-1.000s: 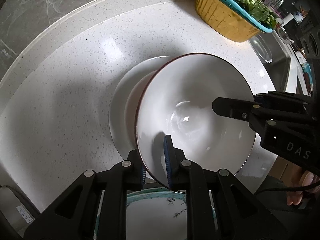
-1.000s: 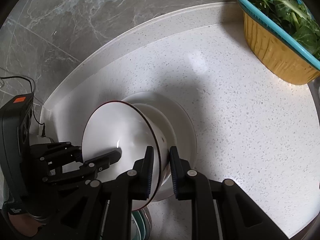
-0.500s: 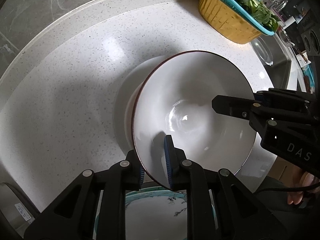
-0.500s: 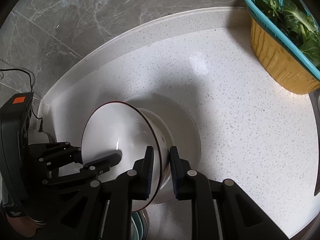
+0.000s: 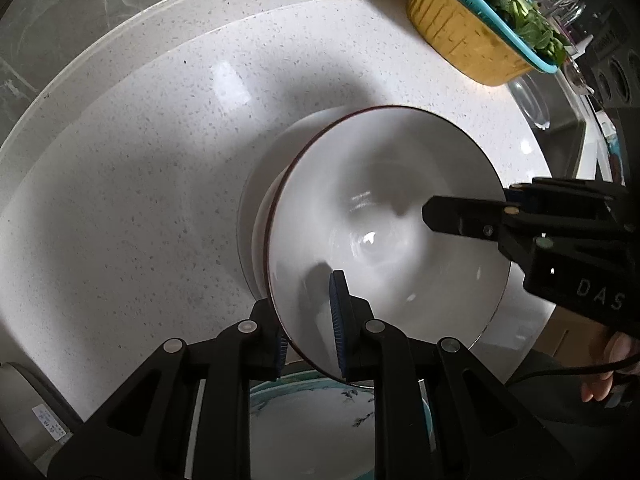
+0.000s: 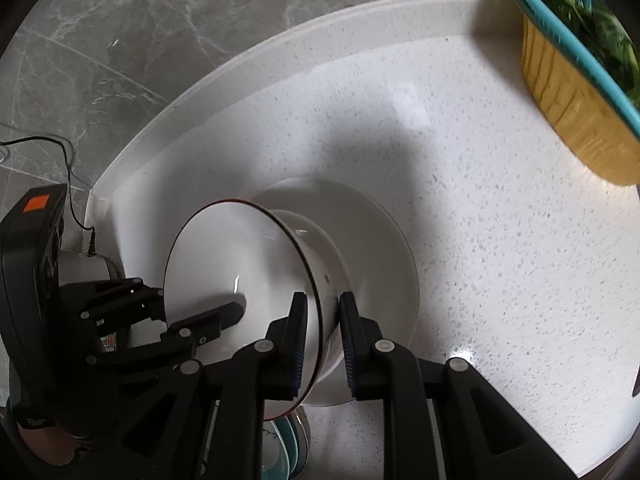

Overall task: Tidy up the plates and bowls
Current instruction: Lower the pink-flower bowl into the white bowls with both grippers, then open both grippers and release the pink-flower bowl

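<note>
A white bowl point(image 5: 384, 232) with a dark red rim is held between both grippers over a white plate point(image 5: 256, 188) on the speckled counter. My left gripper point(image 5: 310, 332) is shut on the bowl's near rim, one pad inside and one outside. My right gripper point(image 6: 323, 316) is shut on the opposite rim of the bowl point(image 6: 232, 272), and its inner finger point(image 5: 460, 216) reaches in from the right. The plate point(image 6: 384, 248) shows beneath and beyond the bowl. Whether the bowl's base touches it I cannot tell.
A teal-rimmed patterned plate point(image 5: 320, 420) lies just below the bowl at the counter's near edge. A yellow basket with a teal strainer of greens point(image 5: 472, 36) stands at the far right beside a sink point(image 5: 560, 136). A grey appliance point(image 6: 84, 276) with a cable sits at the left.
The bowl has shifted slightly further over the white plate, so less of the plate shows to its left. Both grippers keep their hold on the rim.
</note>
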Demonstrator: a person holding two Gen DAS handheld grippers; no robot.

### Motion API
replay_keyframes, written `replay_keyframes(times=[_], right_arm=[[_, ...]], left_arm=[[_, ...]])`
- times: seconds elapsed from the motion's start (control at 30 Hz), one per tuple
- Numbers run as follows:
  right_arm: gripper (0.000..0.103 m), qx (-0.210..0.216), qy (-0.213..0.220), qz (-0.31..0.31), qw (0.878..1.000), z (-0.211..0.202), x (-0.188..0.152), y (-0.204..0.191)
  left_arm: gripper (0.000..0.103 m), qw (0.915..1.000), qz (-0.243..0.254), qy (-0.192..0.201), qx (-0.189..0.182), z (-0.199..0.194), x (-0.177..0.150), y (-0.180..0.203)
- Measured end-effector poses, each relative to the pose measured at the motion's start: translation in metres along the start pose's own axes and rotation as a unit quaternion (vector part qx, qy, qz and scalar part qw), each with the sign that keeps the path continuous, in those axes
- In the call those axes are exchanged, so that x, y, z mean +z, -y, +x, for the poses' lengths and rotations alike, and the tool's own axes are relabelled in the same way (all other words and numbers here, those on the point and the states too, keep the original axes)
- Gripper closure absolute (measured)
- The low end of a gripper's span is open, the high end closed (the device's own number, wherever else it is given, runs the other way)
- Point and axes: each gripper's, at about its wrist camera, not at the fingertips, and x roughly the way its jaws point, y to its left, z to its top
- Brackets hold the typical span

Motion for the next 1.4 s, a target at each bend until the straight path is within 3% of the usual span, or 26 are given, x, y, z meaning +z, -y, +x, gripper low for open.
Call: replay_keyframes(times=[0.27, 0.73, 1.07, 1.23, 1.4], right_arm=[[0.084, -0.004, 0.001, -0.005, 1.000, -0.002, -0.002, -0.002], [0.083, 0.011, 0.009, -0.001, 1.000, -0.005, -0.011, 0.004], [0.081, 0.031, -0.005, 0.007, 0.999, -0.008, -0.008, 0.011], [0.077, 0.021, 0.008, 0.000, 1.000, -0.015, -0.011, 0.010], [0.077, 0.021, 0.016, 0.000, 1.000, -0.019, -0.010, 0.014]], left_arm=[[0.086, 1.0000, 0.000, -0.003, -0.003, 0.002, -0.003, 0.002], [0.060, 0.9996, -0.006, 0.007, -0.027, 0.007, -0.007, 0.009], [0.055, 0.9994, -0.006, 0.011, -0.031, 0.009, -0.005, 0.014], [0.049, 0.9989, -0.011, 0.018, -0.043, 0.009, -0.002, 0.013], [0.048, 0.9988, -0.013, 0.021, -0.042, 0.009, 0.000, 0.013]])
